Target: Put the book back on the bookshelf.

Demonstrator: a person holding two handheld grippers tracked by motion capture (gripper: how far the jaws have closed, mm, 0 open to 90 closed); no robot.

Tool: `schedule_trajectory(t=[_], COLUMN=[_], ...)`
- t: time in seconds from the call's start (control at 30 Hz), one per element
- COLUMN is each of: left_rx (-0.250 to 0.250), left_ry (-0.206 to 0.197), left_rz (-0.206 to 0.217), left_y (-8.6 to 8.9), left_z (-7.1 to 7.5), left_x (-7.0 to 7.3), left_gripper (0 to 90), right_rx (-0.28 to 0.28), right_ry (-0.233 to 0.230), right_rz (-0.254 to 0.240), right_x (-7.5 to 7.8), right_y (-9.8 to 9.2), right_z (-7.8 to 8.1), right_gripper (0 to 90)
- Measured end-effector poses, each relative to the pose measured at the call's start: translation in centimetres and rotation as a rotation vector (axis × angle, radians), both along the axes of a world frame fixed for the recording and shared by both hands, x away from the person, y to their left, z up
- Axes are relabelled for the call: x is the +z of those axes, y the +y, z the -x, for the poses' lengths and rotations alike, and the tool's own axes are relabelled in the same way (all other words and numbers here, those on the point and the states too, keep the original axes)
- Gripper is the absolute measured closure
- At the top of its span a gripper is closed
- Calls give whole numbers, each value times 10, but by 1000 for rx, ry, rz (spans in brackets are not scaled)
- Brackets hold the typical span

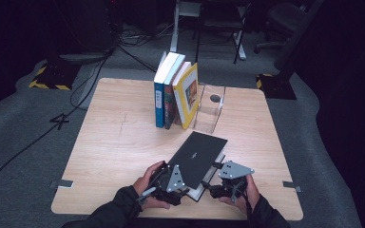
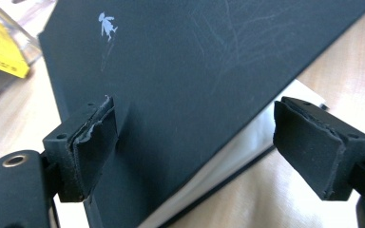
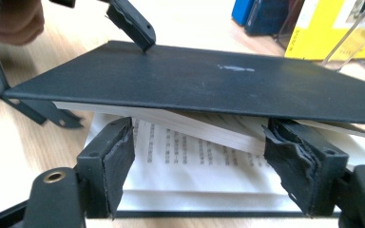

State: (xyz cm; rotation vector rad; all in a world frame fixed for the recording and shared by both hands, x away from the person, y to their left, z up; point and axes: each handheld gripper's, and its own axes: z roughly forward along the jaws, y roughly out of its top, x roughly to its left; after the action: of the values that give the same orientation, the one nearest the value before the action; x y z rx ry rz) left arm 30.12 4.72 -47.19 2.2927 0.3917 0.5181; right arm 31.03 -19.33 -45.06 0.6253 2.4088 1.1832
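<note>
A black hardcover book (image 1: 197,154) lies near the table's front edge, its cover (image 3: 195,80) lifted off the printed pages (image 3: 190,156). My left gripper (image 1: 184,184) sits at the book's near left corner, open. In the left gripper view (image 2: 195,147) one pad rests on the cover (image 2: 195,71), and the other stands clear beside the page edge. My right gripper (image 1: 210,178) is at the book's near right side. Its jaws (image 3: 199,152) stand wide apart and reach under the raised cover, over the pages. The left gripper's fingertip (image 3: 129,23) touches the cover's top.
Upright books (image 1: 171,92) stand at the table's far middle, a yellow one (image 1: 188,95) leaning against a clear bookend (image 1: 211,109). The wooden table (image 1: 109,156) is bare on the left. Cables and chair legs lie on the floor beyond.
</note>
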Motion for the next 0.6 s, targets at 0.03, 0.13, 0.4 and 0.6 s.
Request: schedule_trajectory(t=[0.03,0.13,0.4,0.6], left_rx=[12,37,78,59], left_ry=[-7,-8,-35,-82], left_rz=[4,12,47,35], left_y=[0,0,1,2], left_z=[-2,-6,-13,-11], left_x=[0,1,4,7], left_gripper=[160,180,303,417], right_rx=[-1,-4,-8,0], right_ry=[-2,-6,4,22], right_rz=[2,7,8,-32], right_x=[1,5,10,13], right_y=[1,6,13,7], right_z=[-1,-4,-11,-12], right_gripper=[258,257,256,277])
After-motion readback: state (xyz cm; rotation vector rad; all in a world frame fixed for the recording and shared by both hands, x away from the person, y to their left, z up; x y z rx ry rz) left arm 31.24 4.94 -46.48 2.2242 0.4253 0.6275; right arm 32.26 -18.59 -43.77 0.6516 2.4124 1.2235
